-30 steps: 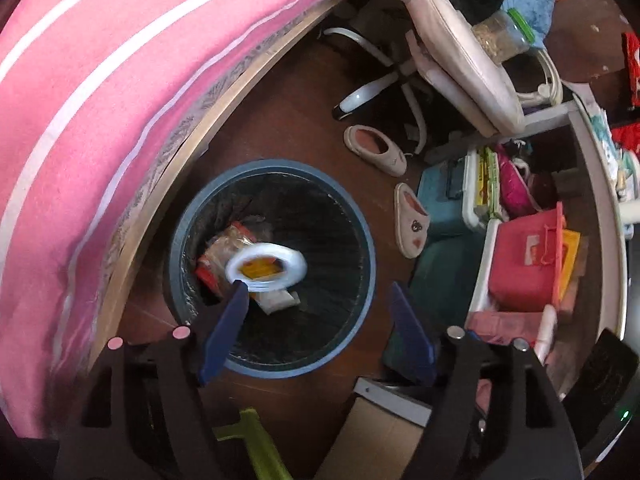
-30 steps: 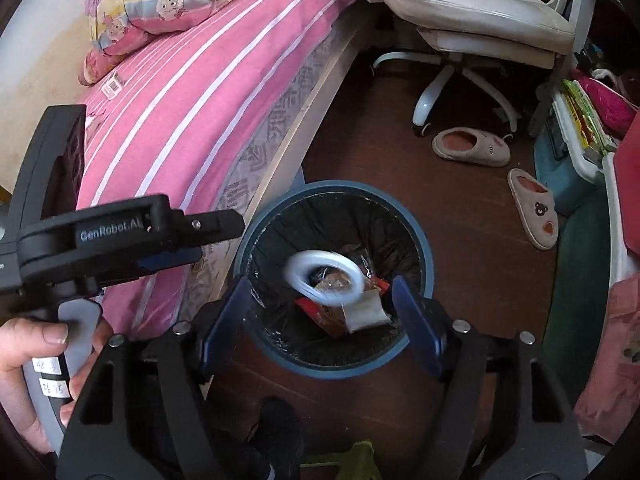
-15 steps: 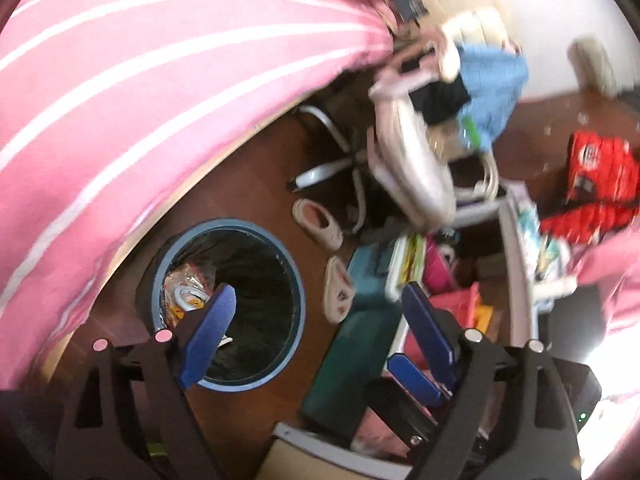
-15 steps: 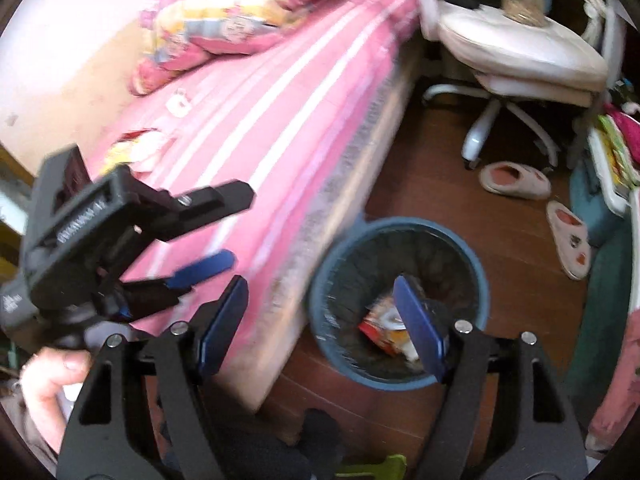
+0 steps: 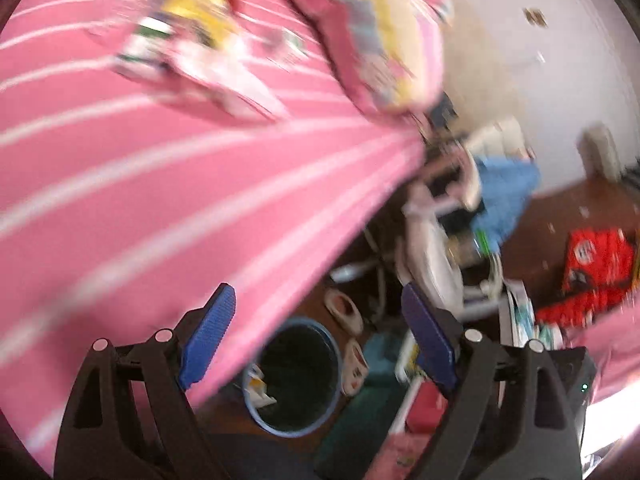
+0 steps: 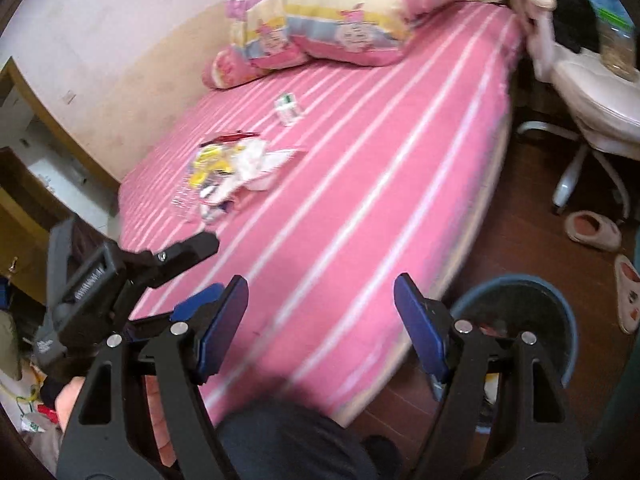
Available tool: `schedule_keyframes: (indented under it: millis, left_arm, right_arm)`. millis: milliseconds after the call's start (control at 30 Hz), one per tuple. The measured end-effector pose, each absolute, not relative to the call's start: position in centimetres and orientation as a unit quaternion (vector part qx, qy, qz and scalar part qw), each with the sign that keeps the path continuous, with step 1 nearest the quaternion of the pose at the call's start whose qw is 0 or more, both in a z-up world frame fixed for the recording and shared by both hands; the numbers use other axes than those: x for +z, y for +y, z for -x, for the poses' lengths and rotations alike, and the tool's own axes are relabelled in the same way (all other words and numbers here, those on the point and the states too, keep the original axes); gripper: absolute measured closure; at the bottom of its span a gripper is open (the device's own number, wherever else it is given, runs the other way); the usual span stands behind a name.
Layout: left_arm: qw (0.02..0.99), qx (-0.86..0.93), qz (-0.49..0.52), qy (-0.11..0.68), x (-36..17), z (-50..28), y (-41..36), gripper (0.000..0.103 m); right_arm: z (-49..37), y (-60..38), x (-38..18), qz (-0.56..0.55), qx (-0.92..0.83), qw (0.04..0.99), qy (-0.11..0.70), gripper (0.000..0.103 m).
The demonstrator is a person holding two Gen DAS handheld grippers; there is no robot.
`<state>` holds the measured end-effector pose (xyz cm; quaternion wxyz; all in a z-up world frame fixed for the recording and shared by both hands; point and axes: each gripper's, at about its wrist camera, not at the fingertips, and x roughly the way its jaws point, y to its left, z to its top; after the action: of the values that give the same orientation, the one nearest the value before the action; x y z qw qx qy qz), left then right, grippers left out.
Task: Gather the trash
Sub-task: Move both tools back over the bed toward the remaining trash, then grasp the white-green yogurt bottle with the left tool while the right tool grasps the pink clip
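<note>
trash is what i'm looking at from the right wrist view: a crumpled heap of wrappers, yellow, white and red, lying on the pink striped bed, well toward the wall side. a smaller white and green scrap lies apart from it, nearer the pillows. in the left wrist view the same heap is a blurred smear on the bedspread.

my right gripper has its jaws spread wide with nothing between them, hanging over the near edge of the bed. my left gripper has just been opening its jaws; they stand wide and empty too. from the right view i see the left gripper low at the left, with a hand under it.

the blue trash bin stands on the wooden floor just beside the bed edge, partly behind my right jaw, with some wrappers inside. in the left view the bin sits between the jaws' line of sight, lined in black. slippers lie on the floor near a white chair.
</note>
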<state>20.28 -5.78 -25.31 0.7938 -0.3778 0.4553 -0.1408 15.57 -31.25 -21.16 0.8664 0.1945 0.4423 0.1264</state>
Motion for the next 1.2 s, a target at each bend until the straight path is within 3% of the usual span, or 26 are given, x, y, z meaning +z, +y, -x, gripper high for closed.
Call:
schedule_keyframes:
  millis: [300,567,767,933,1033,1100,1133,1200]
  left_arm:
    - [0.796,-0.068,0.41,0.441,-28.6,-24.2,5.0,0.021]
    - [0.817,-0.064,0.372,0.436,-30.3,-30.6,9.5,0.024]
    - [0.818,-0.069,0.352,0.45,-31.8,-35.0,10.8,0.033]
    - [0.83,-0.072,0.319,0.452,-31.6,-37.3,10.3,0.035]
    - [0.836,-0.075,0.303,0.452,-31.7,-38.4,9.8,0.035]
    - [0.842,-0.077,0.282,0.453,-31.5,-38.9,9.2,0.044]
    - [0.844,-0.077,0.271,0.455,-31.6,-39.1,9.0,0.053]
    - [0.844,-0.076,0.265,0.46,-31.9,-39.4,8.9,0.07]
  right_arm:
    - [-22.9,-22.9,-22.9,-0.217,0.181,0.843,0.457,0.028]
    - [-28.2,-14.7,-26.9,-0.139,0.192,0.86,0.452,0.032]
    - [-32.2,-12.1,-29.7,-0.109,0.179,0.867,0.453,0.048]
    - [-34.9,-10.9,-31.1,-0.1,0.177,0.867,0.454,0.071]
    - [-35.8,-10.2,-31.8,-0.083,0.175,0.869,0.456,0.079]
    - [-36.2,-9.8,-32.1,-0.073,0.174,0.872,0.451,0.087]
    - [-36.4,-9.5,-32.2,-0.065,0.173,0.873,0.45,0.094]
    - [-36.5,-8.9,-32.5,-0.048,0.173,0.876,0.448,0.094]
